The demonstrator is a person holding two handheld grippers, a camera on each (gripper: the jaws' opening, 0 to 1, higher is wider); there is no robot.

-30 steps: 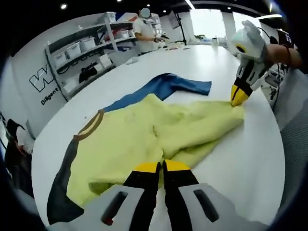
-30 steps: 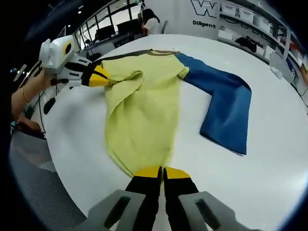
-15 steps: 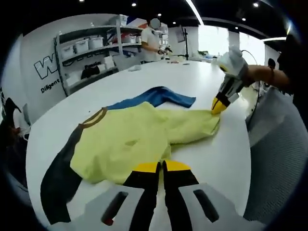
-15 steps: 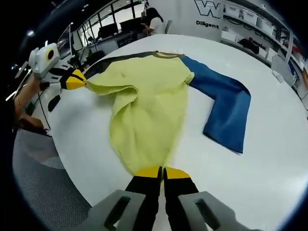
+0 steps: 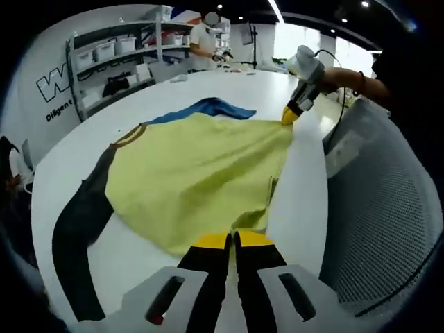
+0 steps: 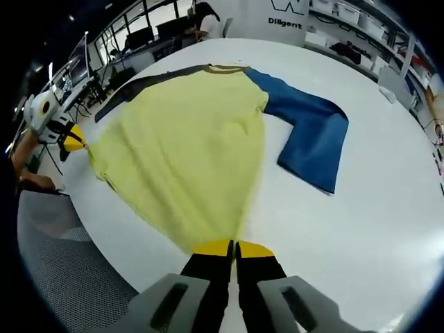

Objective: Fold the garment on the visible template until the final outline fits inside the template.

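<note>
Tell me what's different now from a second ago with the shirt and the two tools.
The left tool and right tool have drawn apart along the hem, pulling the yellow body of the shirt from a bunched, folded-over heap into a flat, stretched panel. Both were shut on the hem before and remain so. The blue sleeve stays bent on the white table, the dark sleeve at the other side.

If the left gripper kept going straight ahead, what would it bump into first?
The shirt: the left gripper is already shut on its yellow hem, so straight on it would probably just push into more yellow cloth.
</note>
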